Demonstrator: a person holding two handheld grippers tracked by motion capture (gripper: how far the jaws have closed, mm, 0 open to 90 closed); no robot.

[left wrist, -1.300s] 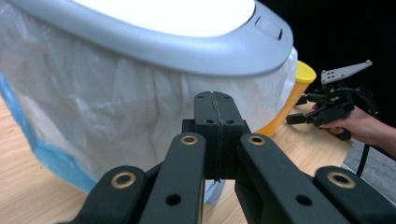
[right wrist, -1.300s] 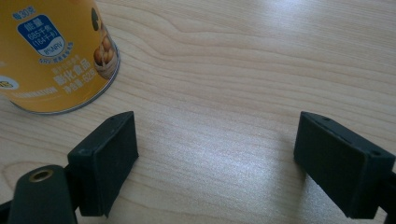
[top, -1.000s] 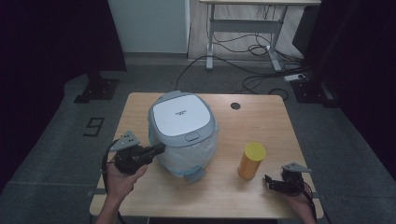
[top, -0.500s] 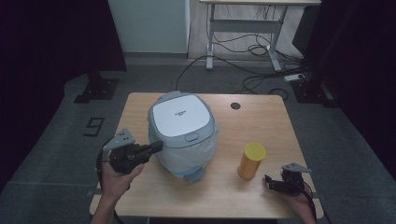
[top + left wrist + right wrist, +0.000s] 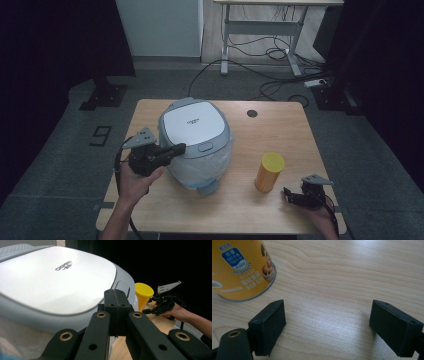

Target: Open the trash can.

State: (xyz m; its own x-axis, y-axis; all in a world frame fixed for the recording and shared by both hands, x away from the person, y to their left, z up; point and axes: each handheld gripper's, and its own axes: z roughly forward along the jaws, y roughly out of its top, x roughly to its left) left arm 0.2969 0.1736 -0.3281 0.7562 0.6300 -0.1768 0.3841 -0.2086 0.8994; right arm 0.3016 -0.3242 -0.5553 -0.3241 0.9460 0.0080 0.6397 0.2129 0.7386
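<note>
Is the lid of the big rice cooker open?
No, the rice cooker's white-topped lid lies flat and closed on its body in the high view.

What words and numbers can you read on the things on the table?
"685", with "164" in brackets under it: in the blue label on the yellow can.
Chinese writing on the can: too small for me to read.
Grey logo on the white lid of the rice cooker: too blurred to read.

High view down over the table [image 5: 240, 210]; two close tool views, all sharing the yellow can [image 5: 269, 172].
</note>
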